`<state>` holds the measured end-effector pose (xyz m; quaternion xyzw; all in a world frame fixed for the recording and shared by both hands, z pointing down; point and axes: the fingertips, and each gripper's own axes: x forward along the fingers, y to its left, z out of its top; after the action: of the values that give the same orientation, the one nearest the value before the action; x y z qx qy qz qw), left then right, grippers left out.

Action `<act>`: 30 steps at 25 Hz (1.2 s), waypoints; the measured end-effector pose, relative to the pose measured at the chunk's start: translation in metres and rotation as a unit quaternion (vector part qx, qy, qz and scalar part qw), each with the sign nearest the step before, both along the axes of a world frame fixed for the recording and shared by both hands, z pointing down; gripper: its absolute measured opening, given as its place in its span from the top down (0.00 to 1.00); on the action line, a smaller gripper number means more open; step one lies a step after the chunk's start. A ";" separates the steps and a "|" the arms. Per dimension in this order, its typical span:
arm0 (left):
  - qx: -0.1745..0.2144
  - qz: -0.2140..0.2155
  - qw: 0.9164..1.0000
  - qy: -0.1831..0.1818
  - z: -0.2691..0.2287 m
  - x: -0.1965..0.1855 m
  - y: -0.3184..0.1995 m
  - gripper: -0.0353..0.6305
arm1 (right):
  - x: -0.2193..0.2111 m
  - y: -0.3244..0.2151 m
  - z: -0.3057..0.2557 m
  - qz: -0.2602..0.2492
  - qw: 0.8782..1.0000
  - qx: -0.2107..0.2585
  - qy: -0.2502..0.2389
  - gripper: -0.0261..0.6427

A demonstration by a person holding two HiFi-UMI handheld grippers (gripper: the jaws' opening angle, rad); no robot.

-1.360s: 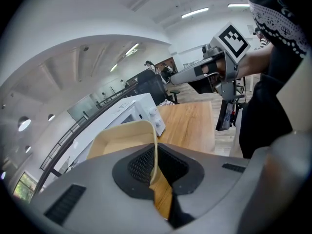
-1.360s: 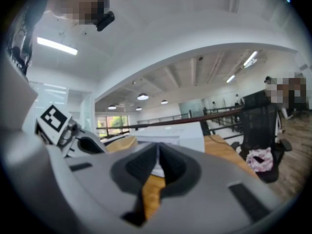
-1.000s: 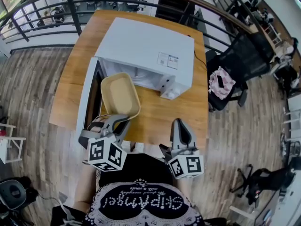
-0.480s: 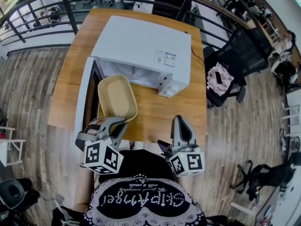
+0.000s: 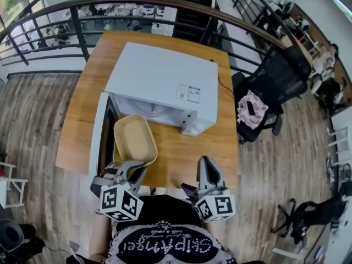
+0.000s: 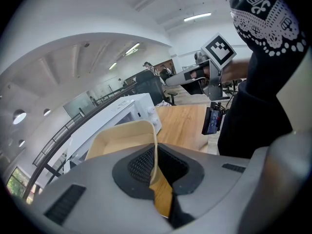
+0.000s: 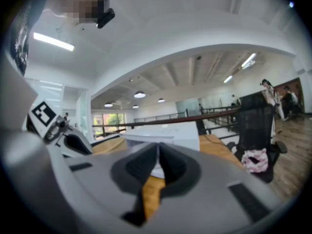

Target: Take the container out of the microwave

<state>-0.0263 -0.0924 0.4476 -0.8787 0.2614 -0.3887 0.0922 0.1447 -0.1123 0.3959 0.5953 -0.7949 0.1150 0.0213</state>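
The white microwave (image 5: 159, 84) stands on the wooden table (image 5: 203, 142), its door (image 5: 100, 131) swung open to the left. The beige, empty container (image 5: 133, 139) hangs just in front of the microwave's opening, over the table. My left gripper (image 5: 130, 170) is shut on its near rim. In the left gripper view the thin rim (image 6: 155, 165) runs between the pads, and the container's bowl (image 6: 122, 139) stretches ahead towards the microwave (image 6: 127, 110). My right gripper (image 5: 207, 170) hovers at the table's near edge, shut and empty (image 7: 158, 162).
A black office chair (image 5: 275, 81) with a pink cloth (image 5: 250, 106) stands right of the table. A dark railing (image 5: 66, 7) curves behind the table. The person's dark patterned shirt (image 5: 165, 241) fills the bottom of the head view. Bare tabletop lies right of the container.
The head view has shifted, so everything sits lower in the picture. Relative to the microwave, the container and both grippers have not visibly moved.
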 end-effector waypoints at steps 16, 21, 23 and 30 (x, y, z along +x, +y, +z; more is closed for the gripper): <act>-0.003 0.008 1.000 -0.001 0.003 -0.003 -0.015 0.88 | -0.008 -0.017 0.002 -0.002 1.000 0.001 -0.002 0.90; -0.004 0.009 1.000 -0.008 0.006 -0.005 -0.020 0.88 | -0.009 -0.022 0.001 -0.001 1.000 0.003 -0.001 0.90; -0.006 0.009 1.000 -0.009 0.008 -0.006 -0.021 0.88 | -0.008 -0.023 0.002 0.000 1.000 0.002 -0.002 0.90; -0.007 0.014 1.000 -0.009 0.006 -0.005 -0.025 0.88 | 0.001 -0.026 0.001 0.011 1.000 -0.002 0.002 0.90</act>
<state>-0.0315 -0.1176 0.4539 -0.8793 0.2456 -0.3971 0.0941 0.1452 -0.1383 0.3971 0.6042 -0.7881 0.1154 0.0233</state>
